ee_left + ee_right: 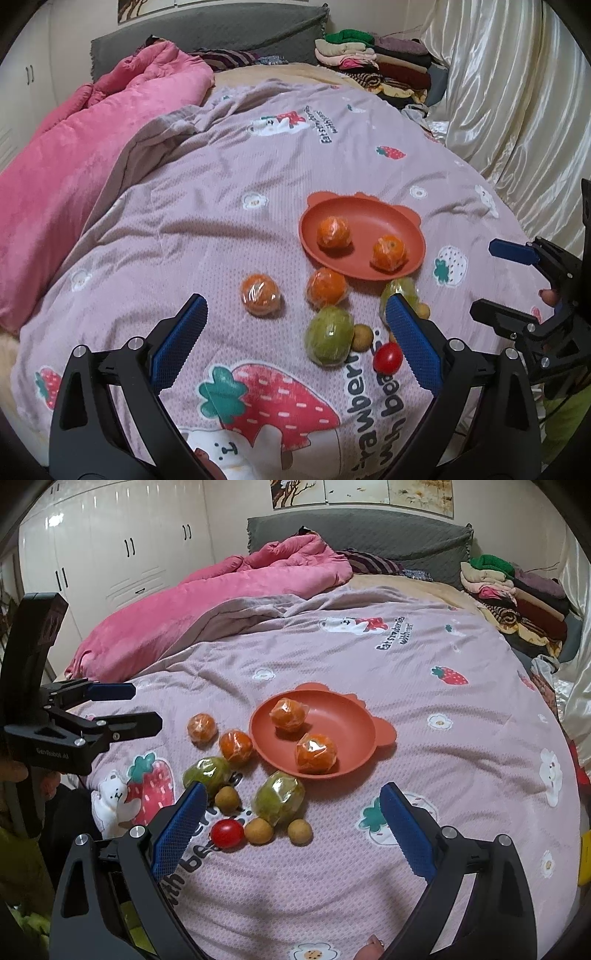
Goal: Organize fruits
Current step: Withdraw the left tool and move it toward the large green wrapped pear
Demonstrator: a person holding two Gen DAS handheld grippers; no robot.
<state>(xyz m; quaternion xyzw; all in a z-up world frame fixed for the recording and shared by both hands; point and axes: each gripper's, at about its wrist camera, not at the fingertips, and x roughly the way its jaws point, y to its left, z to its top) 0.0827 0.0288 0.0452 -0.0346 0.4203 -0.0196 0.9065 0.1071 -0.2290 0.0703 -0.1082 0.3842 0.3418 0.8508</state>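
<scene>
An orange-red plate (364, 216) (332, 709) lies on the bed and holds two plastic-wrapped oranges (333, 232) (289, 709). Two more wrapped oranges (260, 294) (201, 727) lie on the blanket left of it. Two wrapped green fruits (328, 335) (277, 800), a red cherry tomato (387, 357) (227, 833) and small tan fruits (259, 830) lie in front of the plate. My left gripper (295, 332) is open and empty over the fruits. My right gripper (291, 823) is open and empty above the tan fruits and tomato.
A pink quilt (74, 155) (221, 594) lies at the left of the bed. Folded clothes (373, 62) (517, 598) are stacked at the far right by a cream curtain (517, 92). White wardrobes (110, 554) stand at the left.
</scene>
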